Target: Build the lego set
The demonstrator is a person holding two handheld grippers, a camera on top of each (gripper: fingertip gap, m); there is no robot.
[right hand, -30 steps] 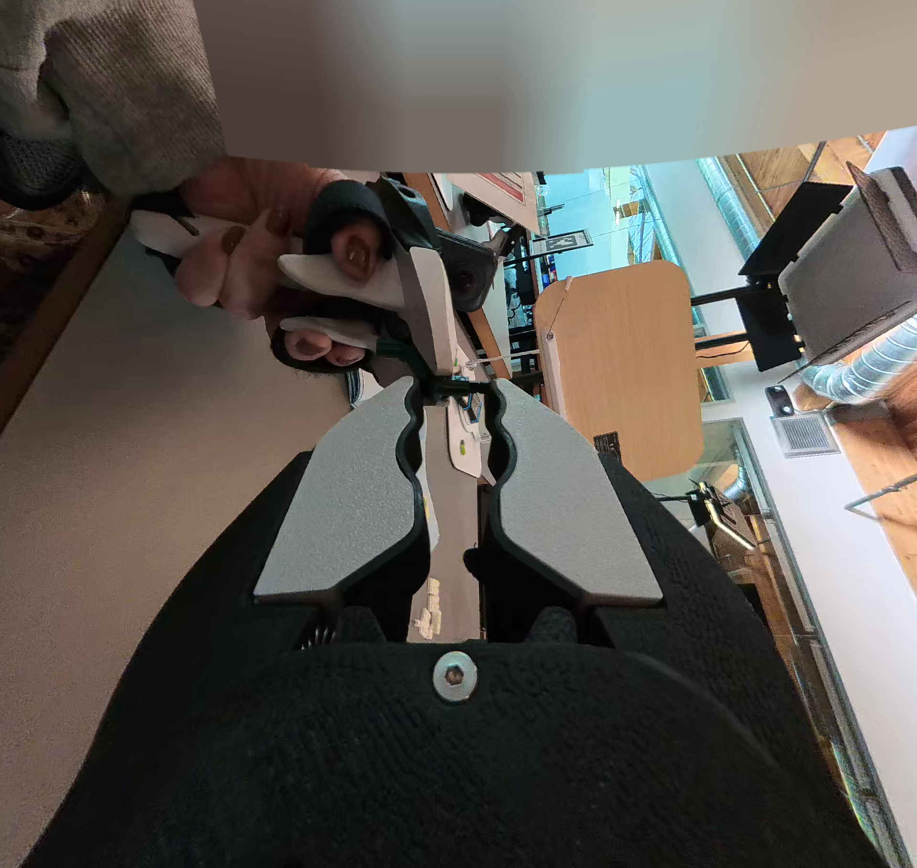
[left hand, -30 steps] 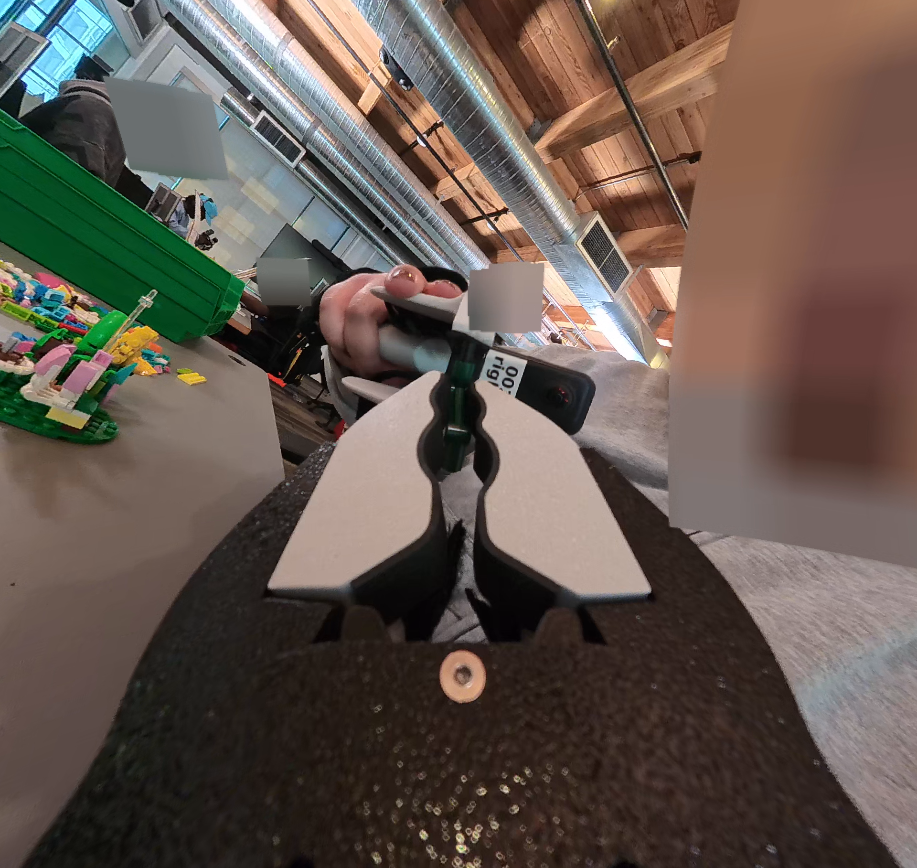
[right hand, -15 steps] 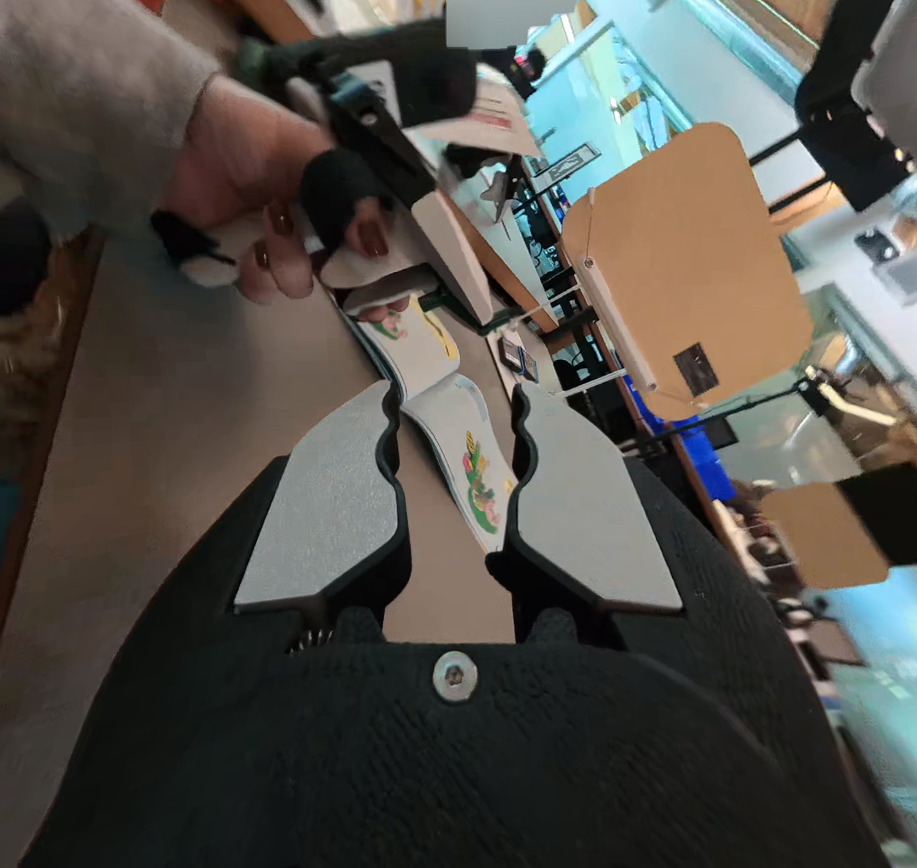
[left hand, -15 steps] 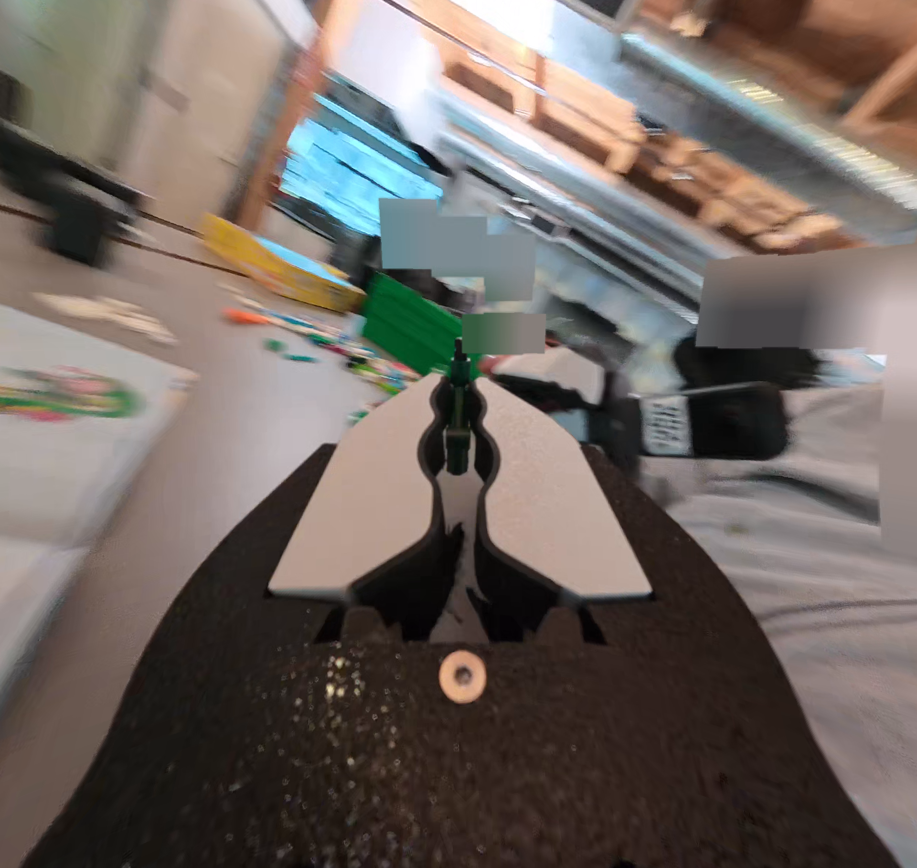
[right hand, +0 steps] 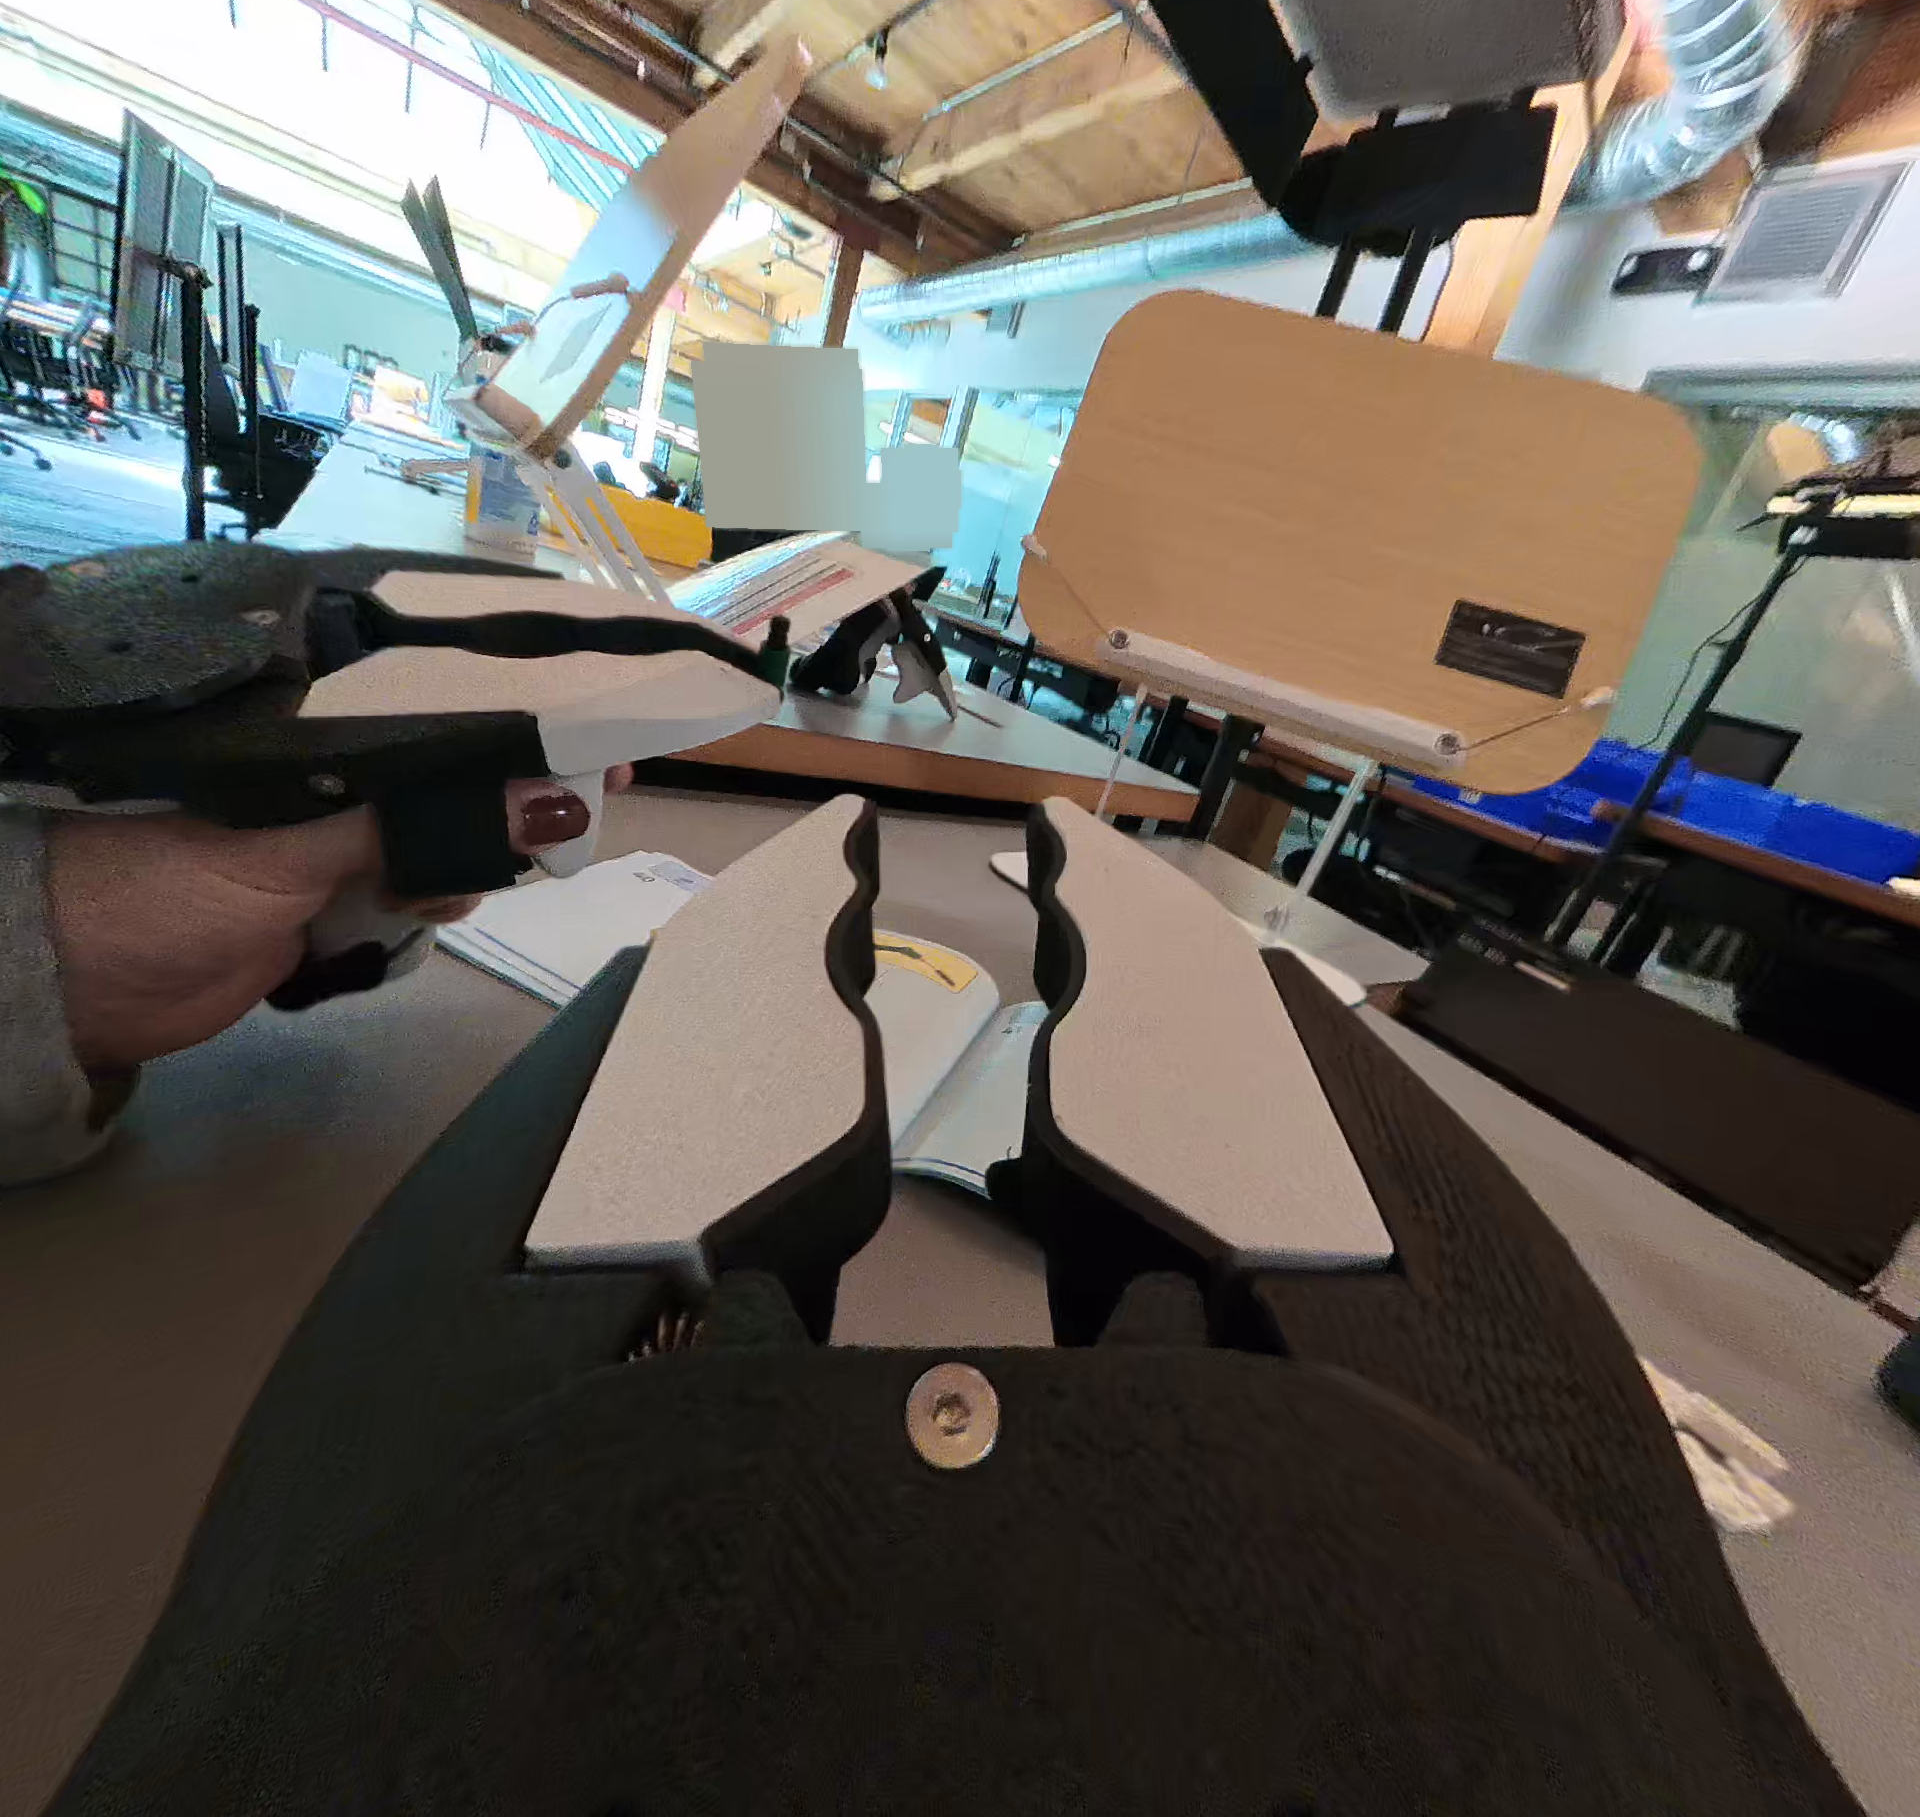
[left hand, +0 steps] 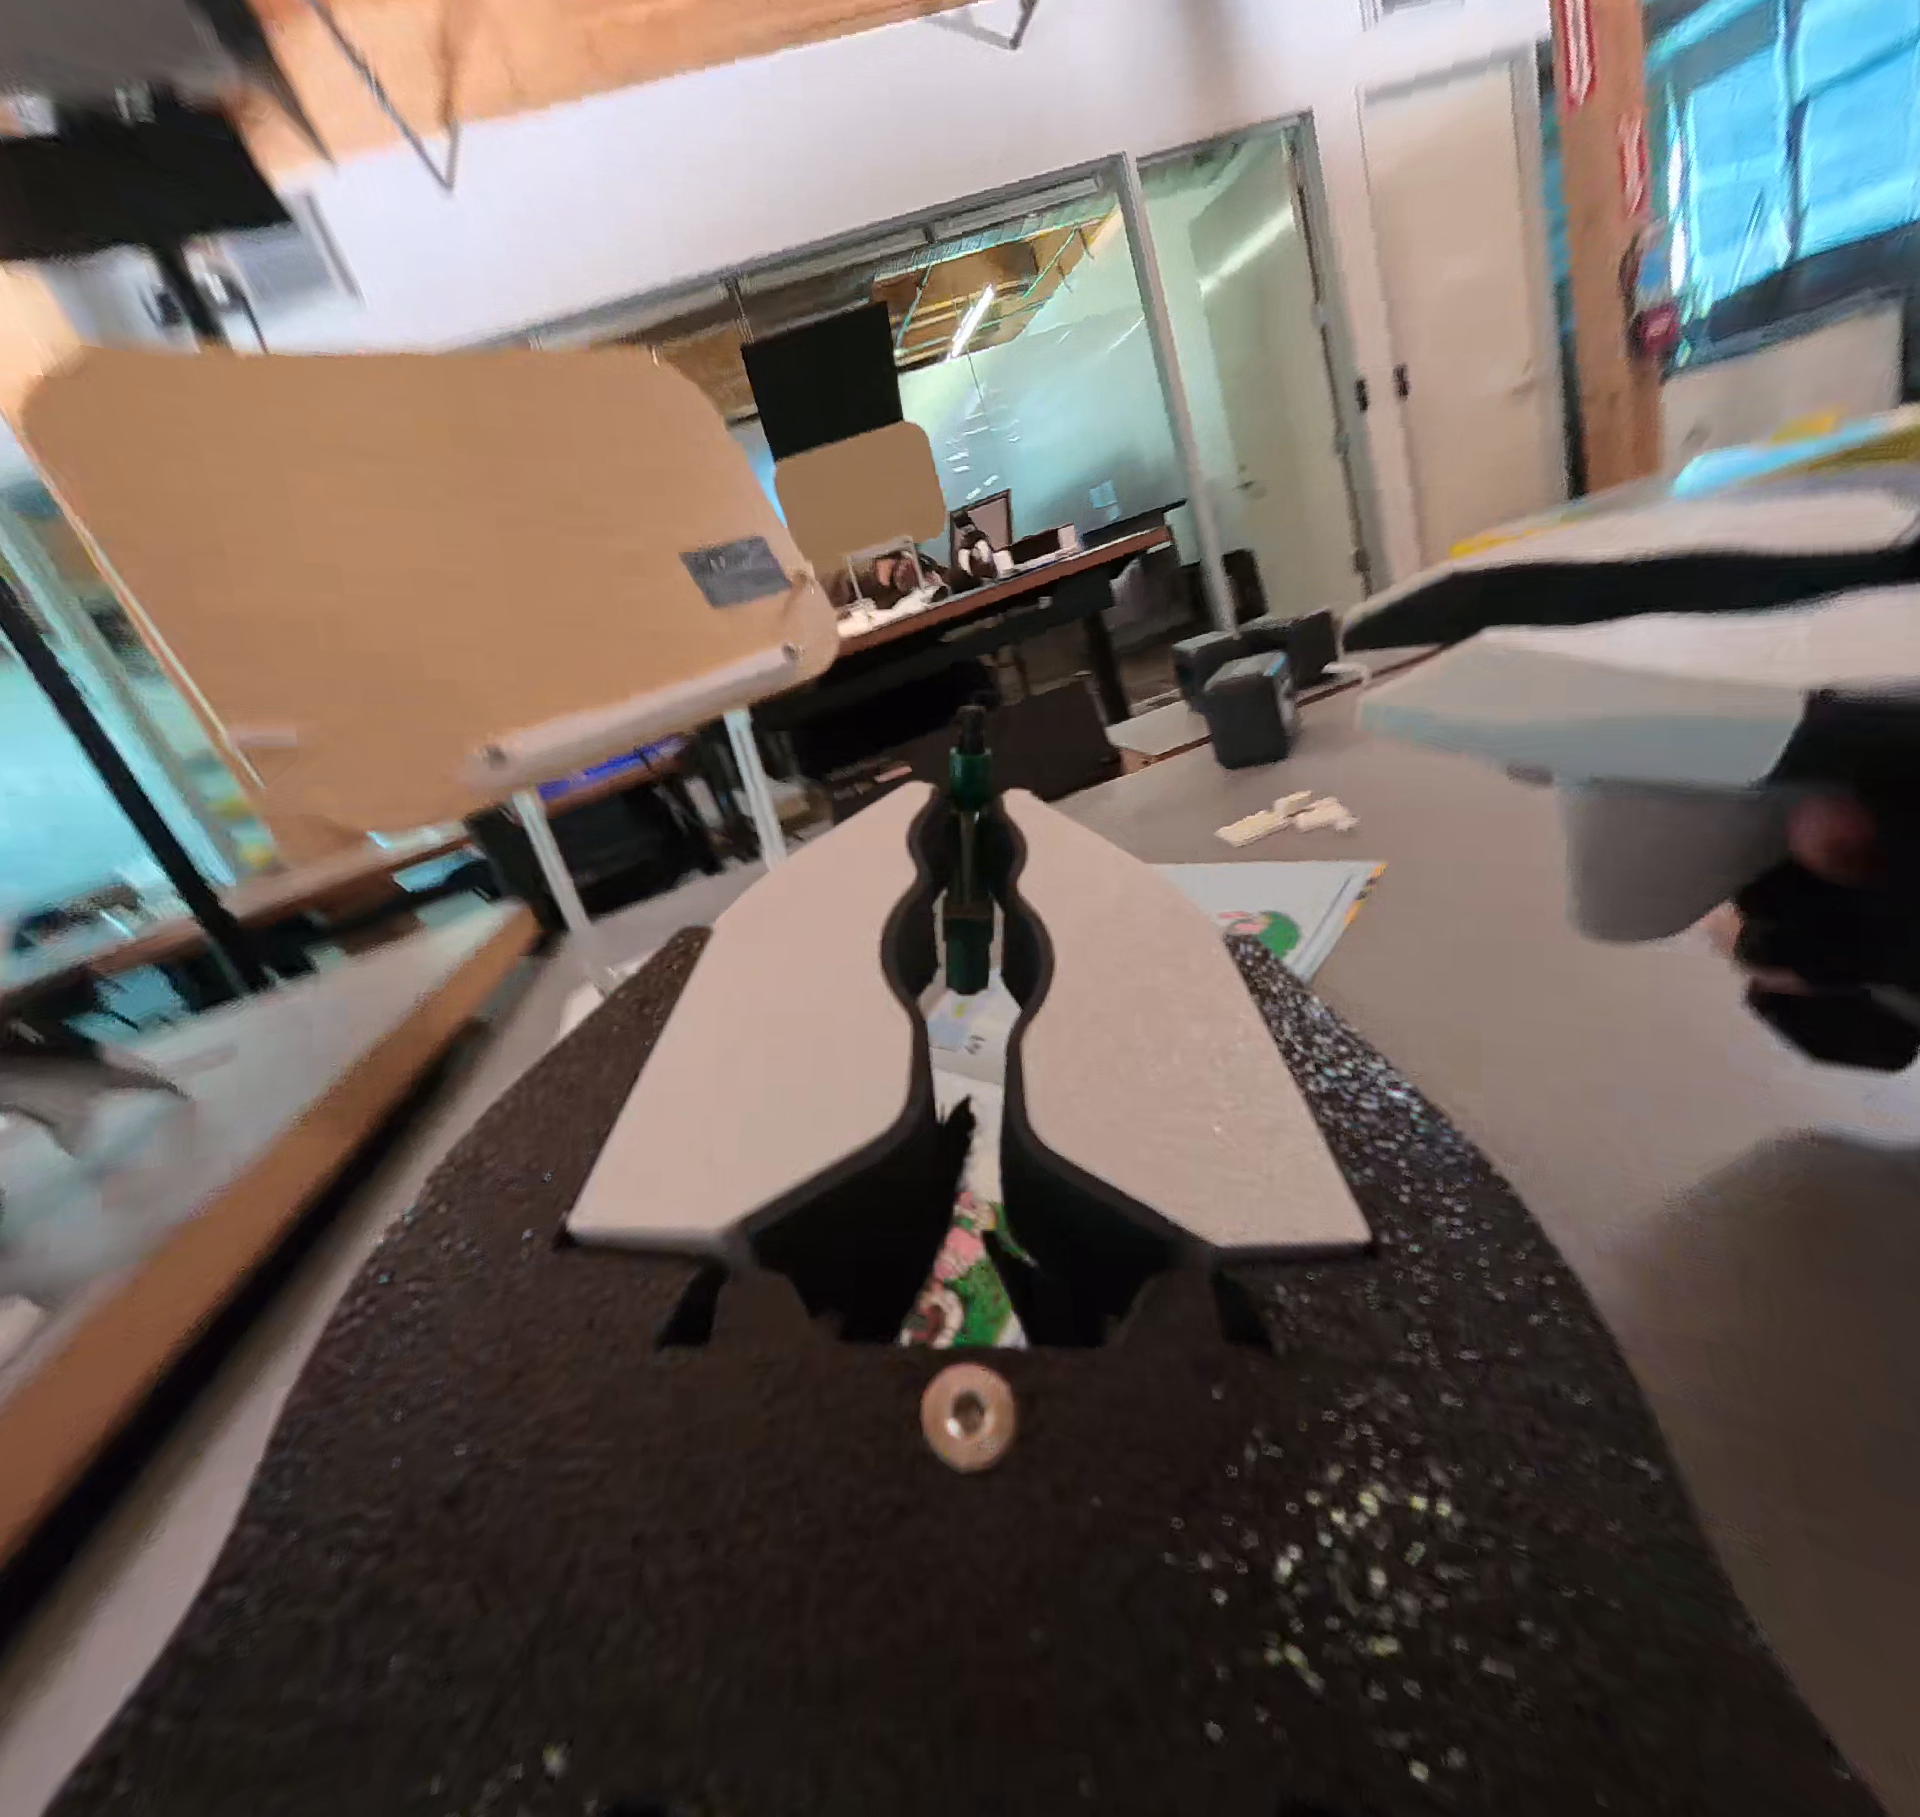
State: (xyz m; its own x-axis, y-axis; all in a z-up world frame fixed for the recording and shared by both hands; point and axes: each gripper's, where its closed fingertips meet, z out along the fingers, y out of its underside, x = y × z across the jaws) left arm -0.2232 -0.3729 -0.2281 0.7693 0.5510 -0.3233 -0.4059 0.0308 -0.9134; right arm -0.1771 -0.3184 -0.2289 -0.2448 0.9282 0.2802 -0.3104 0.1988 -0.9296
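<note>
The left claw (left hand: 966, 832) clamps a thin green stem piece (left hand: 968, 894) above the table (left hand: 1558, 988), probably ready for fitting, while the right claw (right hand: 951, 822) hangs apart and empty over the open booklet (right hand: 935, 1040).

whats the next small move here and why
Probably swing the left gripper back toward the build: it is shut on the dark green lego piece, while the right gripper is open and empty over the instruction booklet, and no model is in view.

Right hand-held gripper (right hand: 951, 822) jaws apart above open booklet (right hand: 951, 1029) on table (right hand: 208, 1248); left hand-held gripper (right hand: 764, 671) clamps small green piece (right hand: 772, 661).
</note>
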